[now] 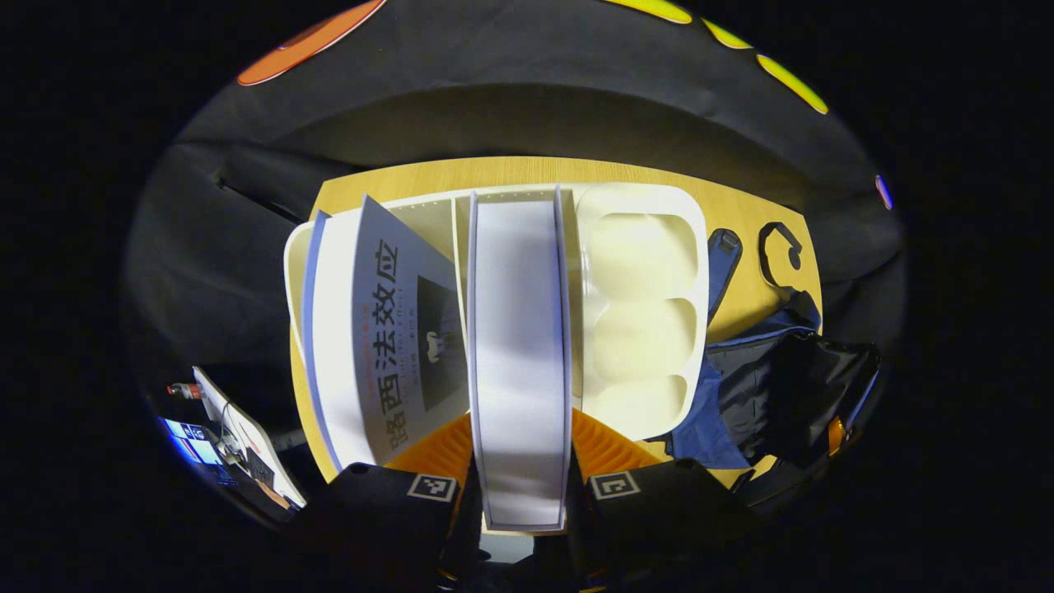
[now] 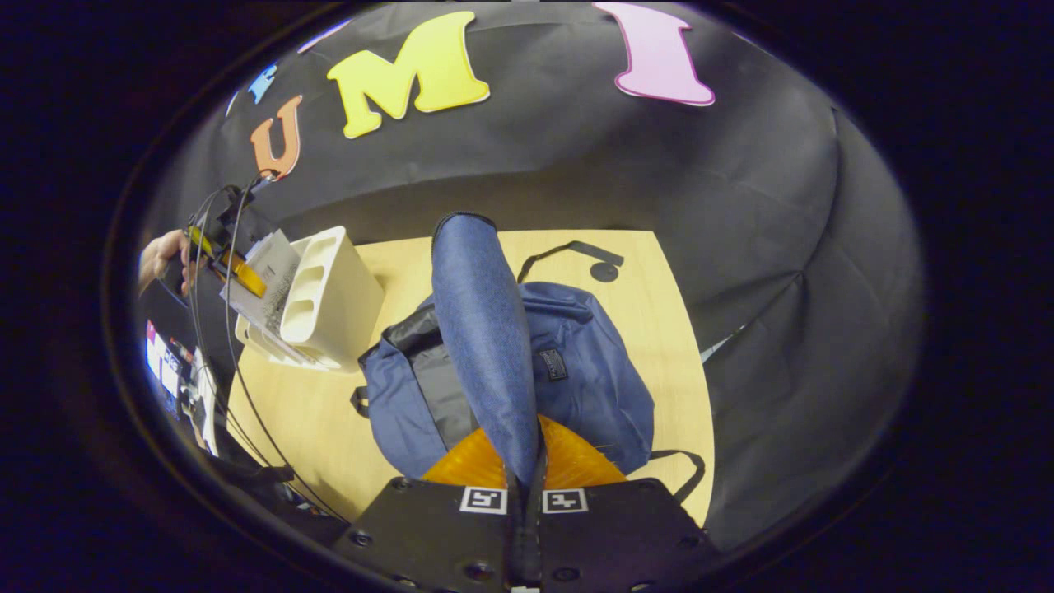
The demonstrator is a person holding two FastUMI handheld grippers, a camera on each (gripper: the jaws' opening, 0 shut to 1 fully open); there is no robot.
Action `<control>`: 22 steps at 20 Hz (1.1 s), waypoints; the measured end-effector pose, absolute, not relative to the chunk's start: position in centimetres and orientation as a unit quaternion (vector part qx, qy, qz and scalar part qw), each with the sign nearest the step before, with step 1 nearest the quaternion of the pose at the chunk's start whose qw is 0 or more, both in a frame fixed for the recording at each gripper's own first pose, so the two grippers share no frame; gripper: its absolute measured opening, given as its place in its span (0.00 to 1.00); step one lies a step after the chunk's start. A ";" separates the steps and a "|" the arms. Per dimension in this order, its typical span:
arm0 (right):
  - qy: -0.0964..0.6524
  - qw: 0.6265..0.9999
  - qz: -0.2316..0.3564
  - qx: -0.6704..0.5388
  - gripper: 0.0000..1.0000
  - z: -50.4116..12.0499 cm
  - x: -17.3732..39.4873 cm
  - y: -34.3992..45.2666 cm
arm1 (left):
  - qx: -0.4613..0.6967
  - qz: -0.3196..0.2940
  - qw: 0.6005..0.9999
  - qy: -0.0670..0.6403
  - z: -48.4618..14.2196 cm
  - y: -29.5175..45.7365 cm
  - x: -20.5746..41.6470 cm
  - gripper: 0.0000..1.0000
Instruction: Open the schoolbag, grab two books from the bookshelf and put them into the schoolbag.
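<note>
**Left hand-held gripper clamped on a book at the bookshelf; right one clamped on the bag flap**

Landmark: the bookshelf (image 1: 642, 313), a white rack standing on the wooden surface (image 1: 757, 288).

Left gripper view
- The left hand-held gripper (image 1: 520, 482) has both fingers pressed on the sides of a white-edged book (image 1: 519, 362), which stands upright in a slot of the bookshelf.
- A second book (image 1: 387, 346), grey-covered with dark lettering, leans in the next slot of the bookshelf, just beside the gripped one.
- On the other side of the gripped book is the bookshelf's white side panel with three recessed openings.
- The schoolbag (image 1: 782, 387), blue with a dark lining, lies on the surface just beside that panel, its mouth open.
- A black strap (image 1: 778, 255) lies on the surface beyond the schoolbag.

Right gripper view
- The right hand-held gripper (image 2: 524, 482) has its fingers closed together on a blue flap (image 2: 486, 329) of the schoolbag (image 2: 593, 379), which rises from between them.
- The schoolbag lies near the bookshelf (image 2: 329, 305), the dark lining showing at its open mouth.
- At the far side of the bookshelf a hand (image 2: 160, 255) holds the other gripper at the books
</note>
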State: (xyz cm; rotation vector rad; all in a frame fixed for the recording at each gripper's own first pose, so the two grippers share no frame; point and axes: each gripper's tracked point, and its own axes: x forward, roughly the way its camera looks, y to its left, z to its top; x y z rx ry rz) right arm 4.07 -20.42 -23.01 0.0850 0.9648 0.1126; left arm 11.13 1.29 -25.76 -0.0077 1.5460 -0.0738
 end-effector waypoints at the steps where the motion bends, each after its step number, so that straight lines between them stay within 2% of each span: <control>1: 0.463 0.883 0.056 0.041 0.01 -23.0 4.1 -20.3 | -0.004 -0.036 0.720 0.693 -24.8 1.4 10.9 0.44; 3: 0.462 0.884 0.061 0.040 0.01 -23.1 4.0 -20.1 | -0.009 -0.043 0.729 0.683 -22.6 1.5 9.9 0.43; 4: 0.462 0.884 0.063 0.039 0.01 -23.0 4.1 -20.1 | -0.011 -0.047 0.735 0.676 -21.6 1.6 9.3 0.47; 6: 0.462 0.884 0.066 0.041 0.01 -23.1 4.0 -20.0 | -0.017 -0.054 0.745 0.664 -19.1 1.8 8.0 0.42; 11: 0.462 0.883 0.070 0.039 0.01 -22.8 3.8 -19.7 | -0.059 -0.069 0.760 0.643 -13.6 2.7 3.0 0.41; 16: 0.465 0.882 0.067 0.046 0.01 -22.7 3.5 -19.6 | -0.171 -0.101 0.768 0.609 -10.6 0.5 0.0 0.41; 18: 0.466 0.881 0.065 0.048 0.01 -22.8 3.4 -19.7 | -0.225 -0.118 0.761 0.597 -10.1 -1.2 -0.9 0.44; 19: 0.466 0.881 0.065 0.048 0.01 -22.8 3.4 -19.7 | -0.253 -0.127 0.756 0.590 -9.9 -2.3 -1.1 0.40; 22: 0.465 0.882 0.062 0.049 0.01 -22.9 3.4 -19.6 | -0.317 -0.156 0.749 0.560 -10.3 -5.4 -1.4 0.40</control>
